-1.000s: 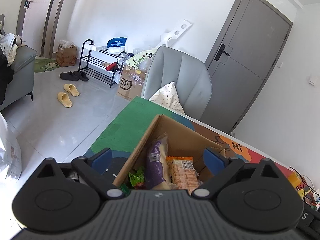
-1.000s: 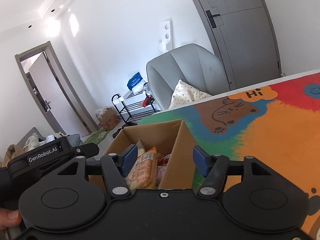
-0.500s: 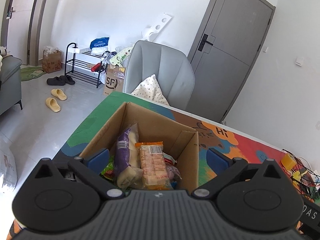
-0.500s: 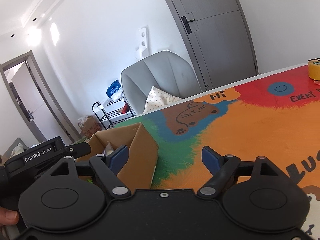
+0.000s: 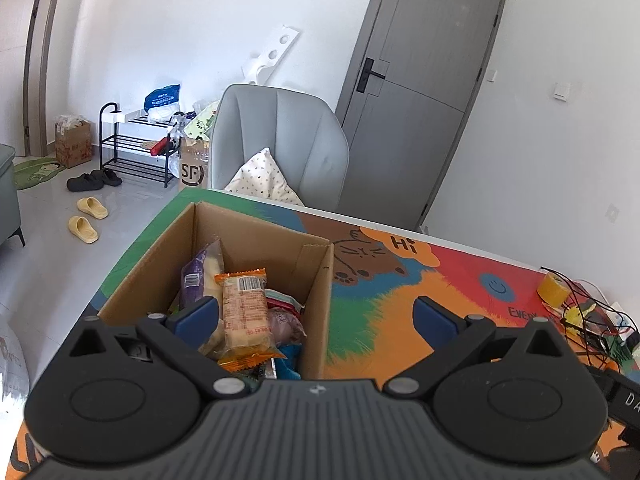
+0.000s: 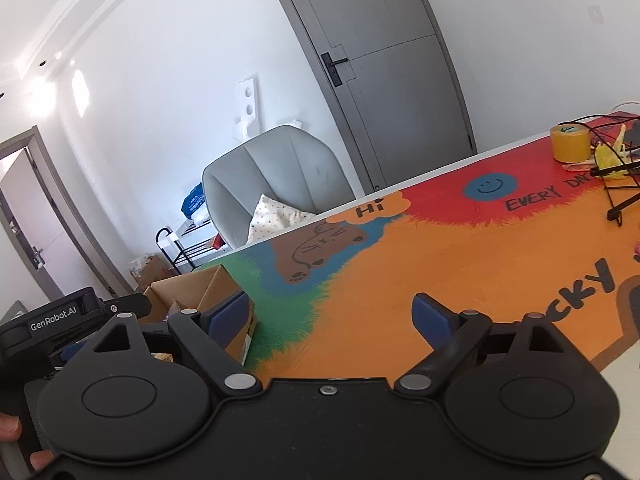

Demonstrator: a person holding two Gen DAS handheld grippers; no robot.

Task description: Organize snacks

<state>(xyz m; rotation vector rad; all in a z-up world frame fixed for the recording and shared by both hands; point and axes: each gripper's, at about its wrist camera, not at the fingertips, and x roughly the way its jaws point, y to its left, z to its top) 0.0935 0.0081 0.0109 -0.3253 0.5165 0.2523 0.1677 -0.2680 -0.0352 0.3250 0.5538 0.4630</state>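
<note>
An open cardboard box [image 5: 316, 280] stands at the left end of the colourful mat [image 5: 400, 296]. Inside it lie an orange packet [image 5: 244, 312], a purple packet [image 5: 196, 276] and a pink one [image 5: 284, 320], among others. My left gripper [image 5: 316, 314] is open just above the box. One finger is over the snacks and the other over the mat, with nothing gripped. My right gripper [image 6: 332, 314] hovers over the mat to the right of the box [image 6: 224, 292]. Its jaws are opening and nothing is between them. The left gripper's body [image 6: 60, 316] shows at the left.
A yellow tape roll [image 6: 570, 144] and black cables [image 6: 616, 184] lie at the mat's far right. A grey chair [image 5: 280, 140] with a dotted cushion stands behind the table, in front of a grey door. A shoe rack [image 5: 132, 152] and slippers are on the floor.
Both views have swung to the right, so the box has slid left in them. My right gripper has left the box and now sits over the mat, its jaws wider.
</note>
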